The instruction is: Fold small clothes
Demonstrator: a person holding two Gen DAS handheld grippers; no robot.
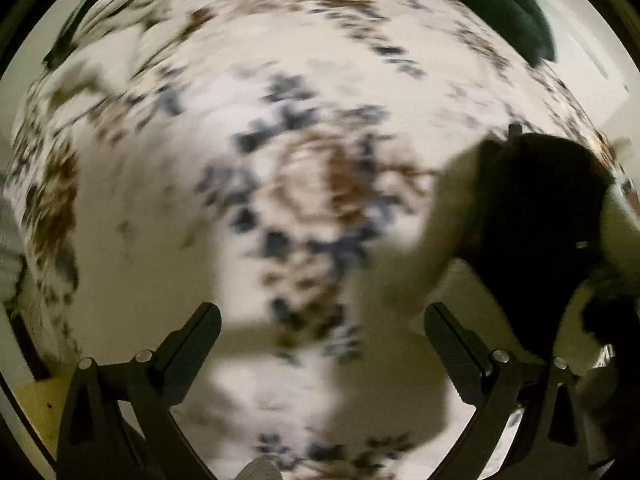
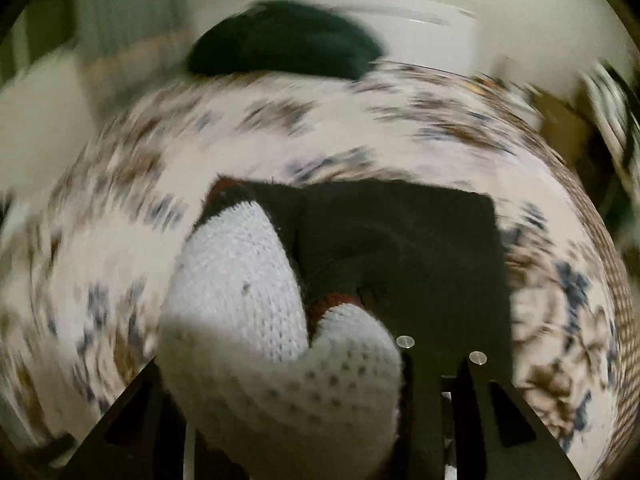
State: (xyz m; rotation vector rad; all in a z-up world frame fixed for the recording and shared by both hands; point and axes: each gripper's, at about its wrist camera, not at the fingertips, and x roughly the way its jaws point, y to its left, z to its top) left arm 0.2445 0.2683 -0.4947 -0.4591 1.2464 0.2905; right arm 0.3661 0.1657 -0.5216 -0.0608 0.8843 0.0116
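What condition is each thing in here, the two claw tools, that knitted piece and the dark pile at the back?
left gripper: open, nothing between its fingers.
right gripper: shut on the black and white knitted garment.
black and white knitted garment: bunched up, lifted off the bedspread, not folded yet.
dark green cloth: lying in a loose heap at the far edge of the bedspread.
floral bedspread: spread flat; blurred.

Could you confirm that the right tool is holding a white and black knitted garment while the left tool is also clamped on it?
Not quite: the left tool is open and empty over the bedspread, as the left wrist view shows. The right tool does hold the garment.
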